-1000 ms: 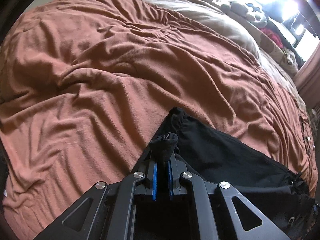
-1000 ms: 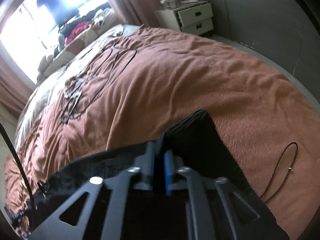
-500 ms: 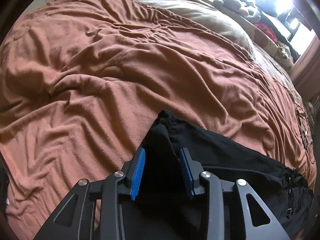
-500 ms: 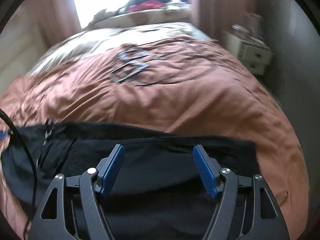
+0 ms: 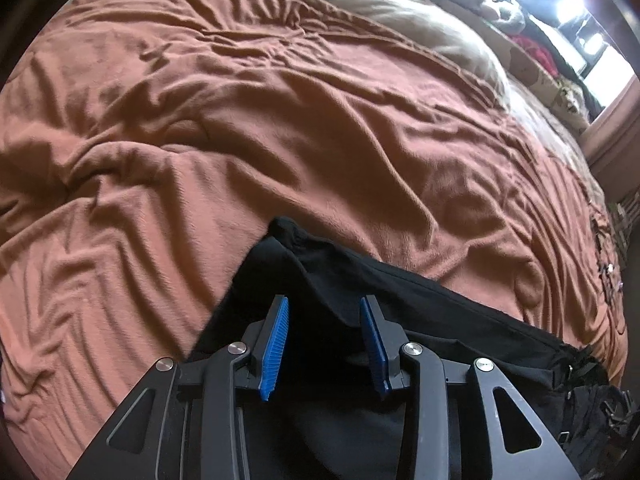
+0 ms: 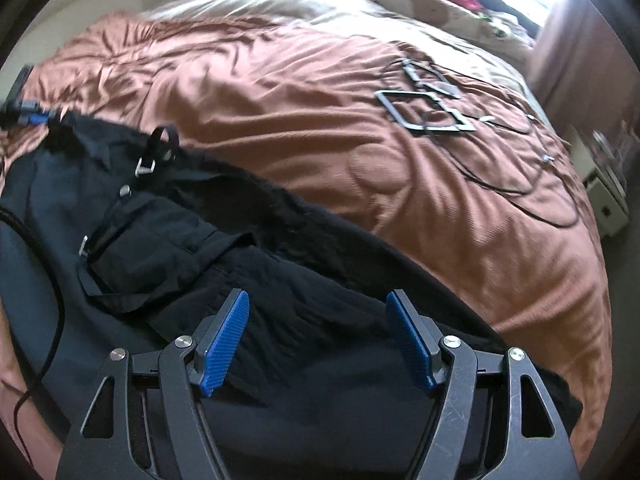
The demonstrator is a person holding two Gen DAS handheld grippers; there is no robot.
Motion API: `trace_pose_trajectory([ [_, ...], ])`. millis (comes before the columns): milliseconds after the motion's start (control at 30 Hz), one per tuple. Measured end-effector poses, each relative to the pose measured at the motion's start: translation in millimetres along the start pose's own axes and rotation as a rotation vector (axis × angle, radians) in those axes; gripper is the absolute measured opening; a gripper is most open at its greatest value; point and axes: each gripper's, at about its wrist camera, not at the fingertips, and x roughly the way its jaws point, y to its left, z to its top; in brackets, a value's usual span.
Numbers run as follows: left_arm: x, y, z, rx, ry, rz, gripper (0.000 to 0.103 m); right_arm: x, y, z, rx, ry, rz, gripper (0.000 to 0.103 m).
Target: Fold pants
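Blanket point(image 5: 280, 128): one, rust-brown, rumpled, covering the bed.
Pants point(image 6: 168, 240): one black pair on the blanket's near side — long axis running across, leg end point(image 5: 286, 226) on the left.
Left gripper point(image 5: 324, 332): fingers released, over cloth.
Right gripper point(image 6: 318, 330): spread wide — grasping nothing.

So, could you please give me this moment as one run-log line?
stage: fold pants | left claw: open, over pants | right claw: open, over pants | surface: brown blanket

Left gripper point(image 5: 324, 308), jaws apart, over black pants point(image 5: 420, 308) at lower centre. Rust-brown blanket point(image 5: 240, 120) fills the frame; upper-right clutter, possibly clothes, is overexposed.
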Motion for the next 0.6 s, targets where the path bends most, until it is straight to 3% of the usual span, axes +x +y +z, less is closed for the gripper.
trace_pose_trajectory([
  [133, 12, 0, 0, -0.032, 0.016, 0.03, 0.037, 24, -2, 12, -0.027, 0.032, 0.013, 0.07],
  [200, 14, 2, 0, -0.05, 0.014, 0.041, 0.012, 30, -4, 14, -0.038, 0.047, 0.016, 0.07],
  [233, 16, 4, 0, -0.057, 0.024, 0.044, 0.009, 31, -5, 15, -0.042, 0.052, 0.024, 0.07],
  [467, 17, 3, 0, -0.038, 0.025, 0.07, 0.002, 49, 3, 18, -0.121, 0.135, 0.069, 0.064],
  [533, 14, 2, -1, -0.022, 0.018, 0.077, 0.002, 53, 2, 19, -0.109, 0.143, 0.084, 0.059],
  [600, 12, 1, -1, -0.019, 0.016, 0.075, 0.002, 48, 5, 20, -0.119, 0.126, 0.067, 0.039],
])
